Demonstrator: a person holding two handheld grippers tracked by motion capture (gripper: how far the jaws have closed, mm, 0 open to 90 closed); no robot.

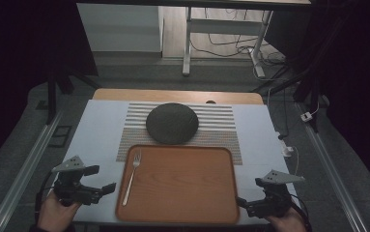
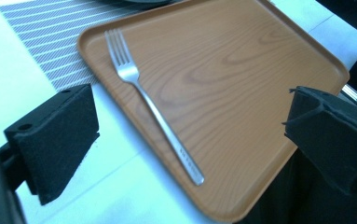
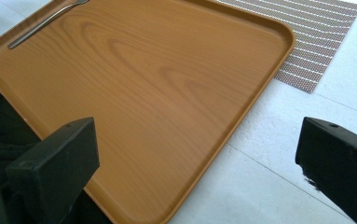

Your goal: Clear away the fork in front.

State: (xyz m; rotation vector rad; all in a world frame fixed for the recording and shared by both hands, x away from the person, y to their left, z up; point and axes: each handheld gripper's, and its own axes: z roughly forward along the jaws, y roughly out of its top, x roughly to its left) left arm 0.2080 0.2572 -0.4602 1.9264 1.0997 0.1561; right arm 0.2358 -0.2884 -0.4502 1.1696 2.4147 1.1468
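Worktop (image 1: 95, 130) carries a striped mat (image 1: 221, 121). Wooden tray (image 1: 182, 188) sits at its near edge, partly over the mat. Dark round plate (image 1: 172, 123) just behind the tray. Fork (image 1: 132, 176) on the tray's left side. Left tongs (image 1: 106, 188) and right tongs (image 1: 243, 203) flank the tray, both spread, holding nothing.

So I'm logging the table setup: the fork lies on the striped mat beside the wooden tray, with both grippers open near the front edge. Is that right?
Not quite. The fork lies on the wooden tray itself, along its left side, not on the striped mat; the high view shows this. Both the left gripper and the right gripper are open near the front edge.
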